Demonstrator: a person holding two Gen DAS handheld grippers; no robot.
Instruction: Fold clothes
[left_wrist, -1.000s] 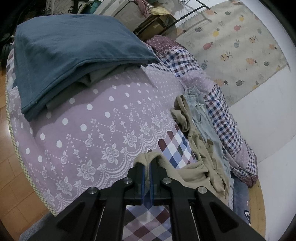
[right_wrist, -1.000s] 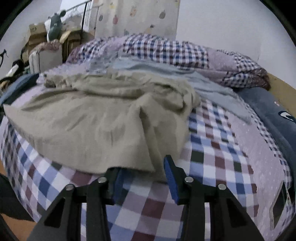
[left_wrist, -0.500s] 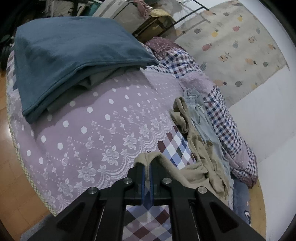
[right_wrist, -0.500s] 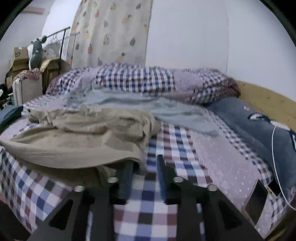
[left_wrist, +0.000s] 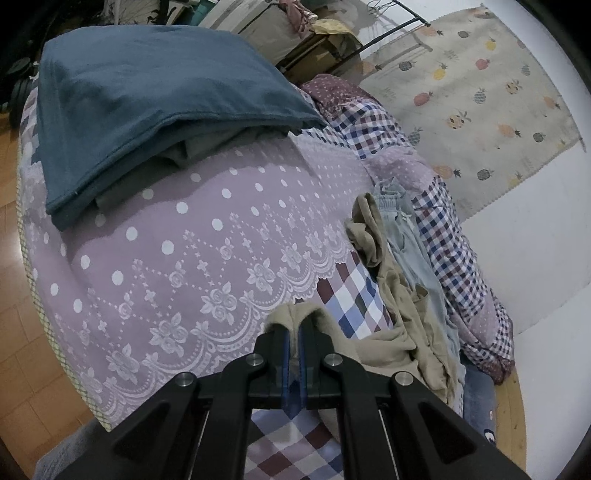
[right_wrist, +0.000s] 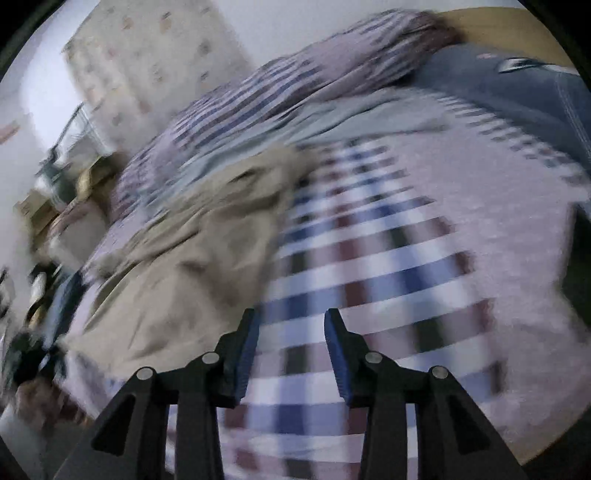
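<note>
The right gripper (right_wrist: 290, 350) has opened and swung off the beige garment (right_wrist: 192, 258), while the left gripper (left_wrist: 291, 343) stays clamped on its corner near the bed's (left_wrist: 166, 266) edge, so regrasping comes next.

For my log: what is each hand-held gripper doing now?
Left hand-held gripper: closed on the beige garment.
Right hand-held gripper: open, holding nothing.

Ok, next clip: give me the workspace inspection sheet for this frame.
Surface: bed, lilac dotted spread beside checked sheet.
Job's things: beige garment crumpled; pale blue garment beside it; folded teal stack.
Clutter: dark blue pillow.
Grippers: left gripper shut on a beige garment fold; right gripper open, empty, view motion-blurred.
Cables: nothing seen.
Surroundings: pineapple-print curtain, clothes rack, boxes, wooden floor.
</note>
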